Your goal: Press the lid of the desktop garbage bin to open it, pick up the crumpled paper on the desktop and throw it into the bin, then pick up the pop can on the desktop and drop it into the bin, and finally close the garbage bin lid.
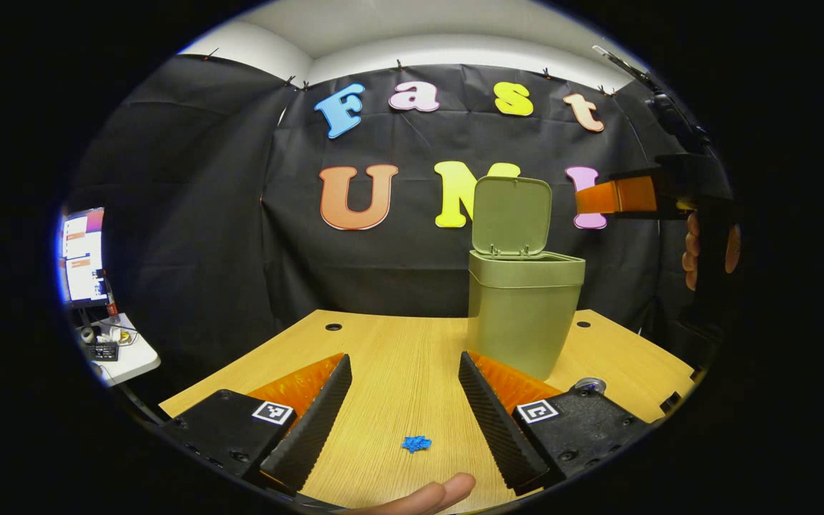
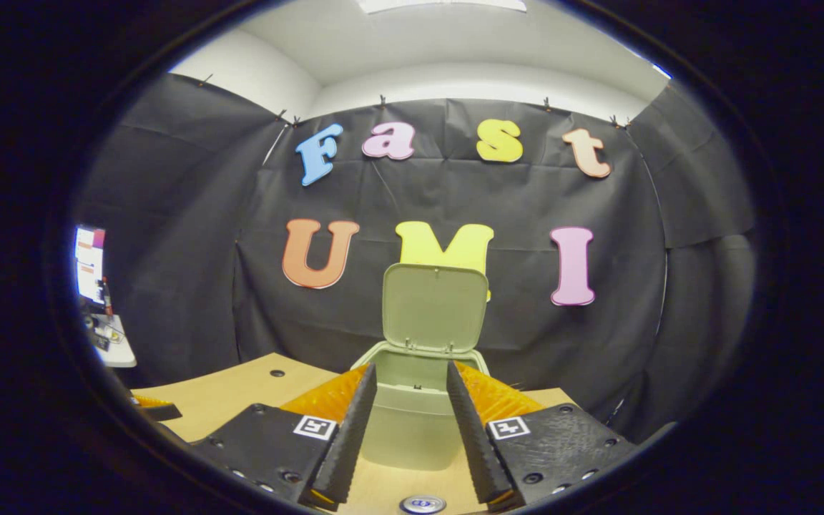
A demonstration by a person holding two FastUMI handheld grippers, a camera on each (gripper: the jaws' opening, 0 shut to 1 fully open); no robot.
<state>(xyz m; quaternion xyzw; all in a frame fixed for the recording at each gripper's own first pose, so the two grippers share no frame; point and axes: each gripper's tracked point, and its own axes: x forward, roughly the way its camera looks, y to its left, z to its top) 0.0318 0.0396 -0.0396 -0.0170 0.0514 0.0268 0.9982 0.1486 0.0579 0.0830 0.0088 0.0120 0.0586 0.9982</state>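
The green bin stands on the wooden table with its lid swung up and upright. My left gripper is open low over the table, to the left of and nearer than the bin, with nothing between its fingers. My right gripper is open in front of the bin's open mouth, below the raised lid. From the left gripper view the right gripper hangs high beside the lid, held by a hand. The pop can's top shows below my right gripper; it is also by the bin's base.
A small blue scrap lies on the table between my left gripper's fingers. A fingertip pokes in at the near edge. A monitor and a cluttered white side table stand far left. Cable holes mark the table's back.
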